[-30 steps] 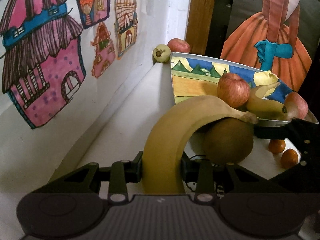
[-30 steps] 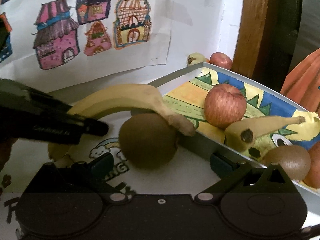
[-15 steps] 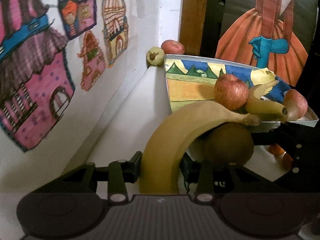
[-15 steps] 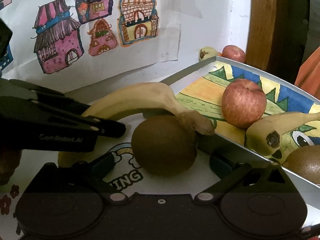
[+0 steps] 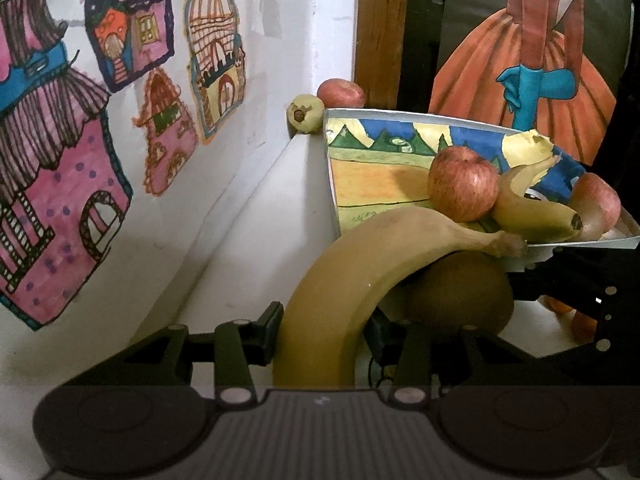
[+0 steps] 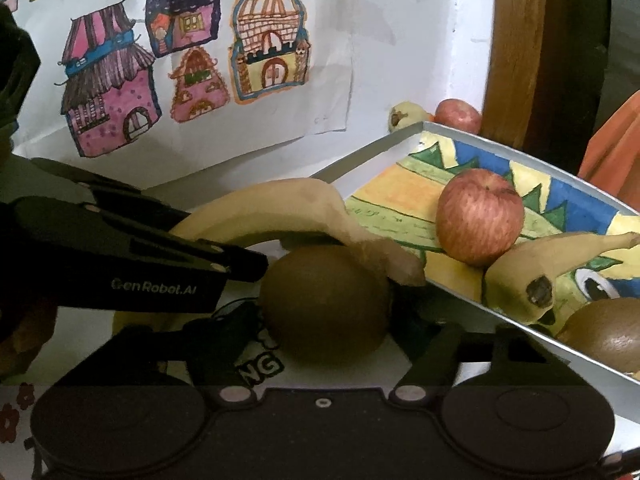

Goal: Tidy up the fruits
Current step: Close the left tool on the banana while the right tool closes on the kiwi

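A long yellow banana (image 5: 340, 280) is clamped in my left gripper (image 5: 324, 324), which is shut on its lower end; the stem tip reaches the rim of the painted tray (image 5: 400, 114). Under the banana's arch lies a brown kiwi (image 6: 326, 300). My right gripper (image 6: 326, 320) has a finger against each side of it, shut on it. One black finger (image 6: 224, 260) of the left gripper shows beside the banana (image 6: 260, 212) in the right wrist view. The tray (image 6: 360, 160) holds a red apple (image 6: 480, 216), a second banana (image 6: 540, 272) and another kiwi (image 6: 600, 336).
A small greenish fruit (image 5: 305, 113) and a red apple (image 5: 340, 92) sit in the corner behind the tray. Orange fruits (image 5: 580, 324) lie at the right, partly hidden behind the right gripper. A wall with house drawings (image 6: 260, 60) runs close along the left.
Both grippers have moved forward toward the tray. The right gripper's fingers have come inward against the kiwi. The banana stays held in the left gripper.
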The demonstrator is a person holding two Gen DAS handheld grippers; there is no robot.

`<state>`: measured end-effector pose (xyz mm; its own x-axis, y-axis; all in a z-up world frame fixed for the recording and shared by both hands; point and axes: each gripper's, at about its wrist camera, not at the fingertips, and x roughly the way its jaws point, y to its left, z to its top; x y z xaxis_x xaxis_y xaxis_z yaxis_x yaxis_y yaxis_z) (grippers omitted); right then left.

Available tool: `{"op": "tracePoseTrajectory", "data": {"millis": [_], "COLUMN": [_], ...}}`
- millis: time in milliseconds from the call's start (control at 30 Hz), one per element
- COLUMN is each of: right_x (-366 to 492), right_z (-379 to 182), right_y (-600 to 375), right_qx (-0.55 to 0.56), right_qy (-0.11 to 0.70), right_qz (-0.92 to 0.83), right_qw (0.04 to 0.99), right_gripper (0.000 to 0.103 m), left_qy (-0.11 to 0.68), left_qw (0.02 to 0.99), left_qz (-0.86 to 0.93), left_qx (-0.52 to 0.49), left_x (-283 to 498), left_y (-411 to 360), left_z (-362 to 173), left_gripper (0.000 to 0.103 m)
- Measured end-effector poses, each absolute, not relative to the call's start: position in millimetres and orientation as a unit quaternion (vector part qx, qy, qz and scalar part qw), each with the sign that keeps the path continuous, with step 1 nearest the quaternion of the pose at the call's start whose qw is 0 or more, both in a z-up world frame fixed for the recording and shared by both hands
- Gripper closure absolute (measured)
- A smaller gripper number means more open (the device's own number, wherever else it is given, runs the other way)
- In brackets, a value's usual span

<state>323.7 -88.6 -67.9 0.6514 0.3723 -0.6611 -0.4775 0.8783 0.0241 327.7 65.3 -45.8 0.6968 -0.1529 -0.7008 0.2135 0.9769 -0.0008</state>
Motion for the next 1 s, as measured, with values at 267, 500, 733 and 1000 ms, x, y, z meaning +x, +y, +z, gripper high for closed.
{"op": "tracePoseTrajectory", "data": {"millis": [267,500,733,1000], "right_x": [324,322,320,315], "right_z": [-68,-68,-68,-68], "right_y": [-90,-89,-91,-98], "right_qx": [-0.075,-0.071,-0.066,-0.053], "right_qy": [0.341,0.335,0.331,0.324], "right_qz": [0.236,0.237,0.239,0.243], "right_qw": [0.907,0.909,0.911,0.913], "right_gripper": [0.038,0.038,0.038,0.038], "left_qy": [0.38,0.382,0.379,0.378], "left_qw": [0.919,0.918,0.92,0.92], "left_qz": [-0.096,-0.096,-0.095,-0.097], "left_qx": [0.041,0.039,0.039,0.014], "left_x": [330,333,332,321], "left_y": [65,64,64,64], "left_z": [-46,-49,-50,-48], "left_gripper": [0.056,0.055,0.057,0.062]}}
